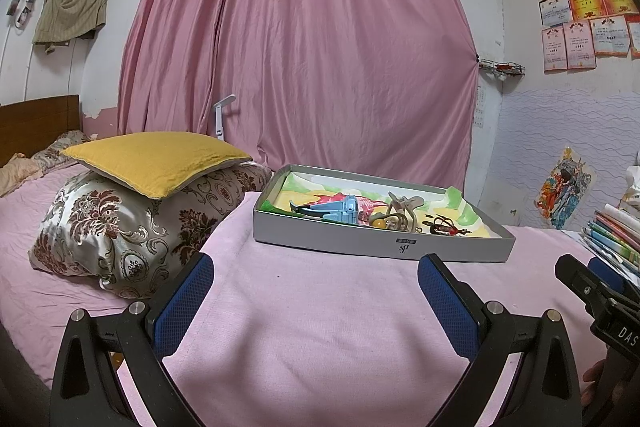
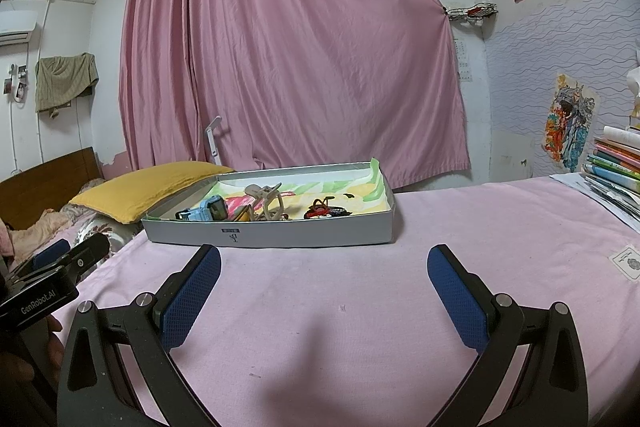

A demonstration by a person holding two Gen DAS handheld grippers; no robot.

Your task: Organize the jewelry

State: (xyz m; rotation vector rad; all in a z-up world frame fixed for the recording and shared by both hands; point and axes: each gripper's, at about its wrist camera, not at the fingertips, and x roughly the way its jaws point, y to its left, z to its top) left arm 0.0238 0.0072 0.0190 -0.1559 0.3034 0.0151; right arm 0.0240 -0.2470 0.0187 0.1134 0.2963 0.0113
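Left hand-held gripper (image 1: 316, 301): jaws wide apart, empty, lower frame. Right hand-held gripper (image 2: 324, 293): same. Tray (image 1: 384, 247) on bed (image 1: 320, 327), frame centre; blue clip (image 1: 340, 211), beige clip (image 1: 402, 211), red-black jewelry (image 1: 444, 228) inside.

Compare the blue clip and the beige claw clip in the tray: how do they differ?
The blue clip is light blue, blocky and lies low at the tray's left end. The beige claw clip is tan, curved and pronged, and stands taller near the middle. Both rest inside the grey tray, close together, untouched by either tongs.
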